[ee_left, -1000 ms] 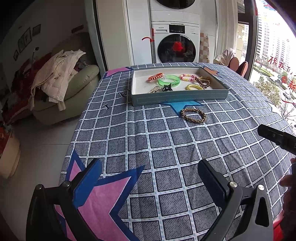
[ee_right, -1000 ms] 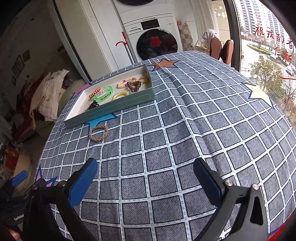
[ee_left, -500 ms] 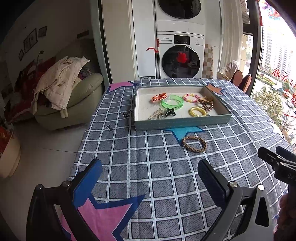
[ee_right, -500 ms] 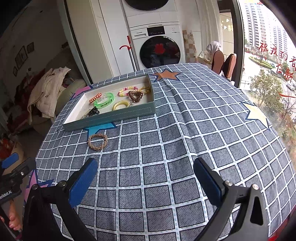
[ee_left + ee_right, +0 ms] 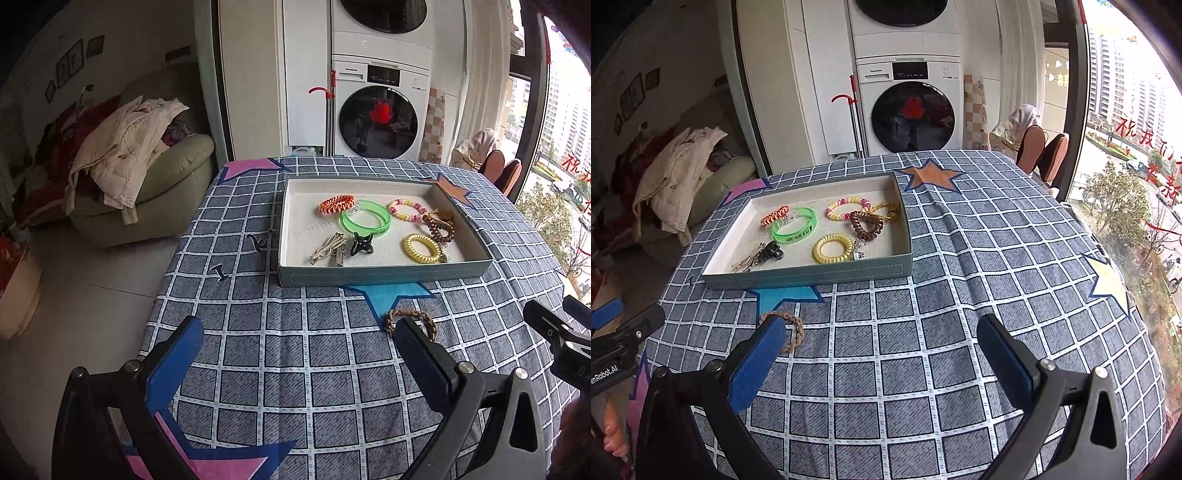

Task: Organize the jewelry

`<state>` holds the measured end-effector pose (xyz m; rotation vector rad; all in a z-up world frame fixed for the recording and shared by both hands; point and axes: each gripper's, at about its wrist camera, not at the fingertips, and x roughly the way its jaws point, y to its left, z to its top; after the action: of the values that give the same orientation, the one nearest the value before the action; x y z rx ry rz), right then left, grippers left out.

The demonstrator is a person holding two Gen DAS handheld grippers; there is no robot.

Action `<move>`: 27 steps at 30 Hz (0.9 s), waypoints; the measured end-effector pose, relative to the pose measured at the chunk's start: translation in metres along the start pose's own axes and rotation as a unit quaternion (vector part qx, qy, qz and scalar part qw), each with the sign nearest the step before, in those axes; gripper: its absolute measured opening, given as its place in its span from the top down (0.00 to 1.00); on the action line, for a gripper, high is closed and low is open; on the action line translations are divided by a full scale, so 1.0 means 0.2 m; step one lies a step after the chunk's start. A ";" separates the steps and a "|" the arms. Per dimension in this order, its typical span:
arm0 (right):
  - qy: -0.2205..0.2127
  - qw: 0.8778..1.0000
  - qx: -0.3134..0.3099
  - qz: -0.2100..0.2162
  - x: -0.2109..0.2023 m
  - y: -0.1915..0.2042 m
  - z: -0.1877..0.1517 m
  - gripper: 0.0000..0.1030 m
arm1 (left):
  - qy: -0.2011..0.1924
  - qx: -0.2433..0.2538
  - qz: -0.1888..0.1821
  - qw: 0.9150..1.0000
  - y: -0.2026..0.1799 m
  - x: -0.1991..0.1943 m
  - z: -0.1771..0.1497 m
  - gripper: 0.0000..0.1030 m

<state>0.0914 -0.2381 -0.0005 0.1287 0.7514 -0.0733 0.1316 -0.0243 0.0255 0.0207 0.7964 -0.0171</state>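
Note:
A teal tray (image 5: pixel 384 275) (image 5: pixel 812 275) sits on the checked tablecloth and holds a green bangle (image 5: pixel 365 219) (image 5: pixel 794 229), coil hair ties, hair clips and a beaded bracelet. A braided brown bracelet (image 5: pixel 410 314) (image 5: pixel 794 332) lies on the cloth just in front of the tray, partly hidden by a finger in each view. My left gripper (image 5: pixel 299 347) is open and empty, raised above the table's near side. My right gripper (image 5: pixel 882 347) is also open and empty, to the right of the bracelet.
Two small dark clips (image 5: pixel 258 242) lie on the cloth left of the tray. A sofa with piled clothes (image 5: pixel 122 173) stands left of the table, stacked washing machines (image 5: pixel 380 110) behind it, chairs (image 5: pixel 1045 151) and a window at the right.
Both grippers have risen and pulled back, so the tray and bracelet sit lower and nearer in both views. Both stay open and empty.

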 end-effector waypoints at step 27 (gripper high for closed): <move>0.017 0.999 -0.027 -0.012 0.11 0.10 0.02 0.00 | 0.025 -0.010 -0.005 1.000 0.04 0.14 -0.01 0.00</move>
<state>0.1119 -0.2198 -0.0101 0.0704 0.7882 -0.0730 0.1498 -0.0167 0.0043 -0.0006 0.8470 -0.0180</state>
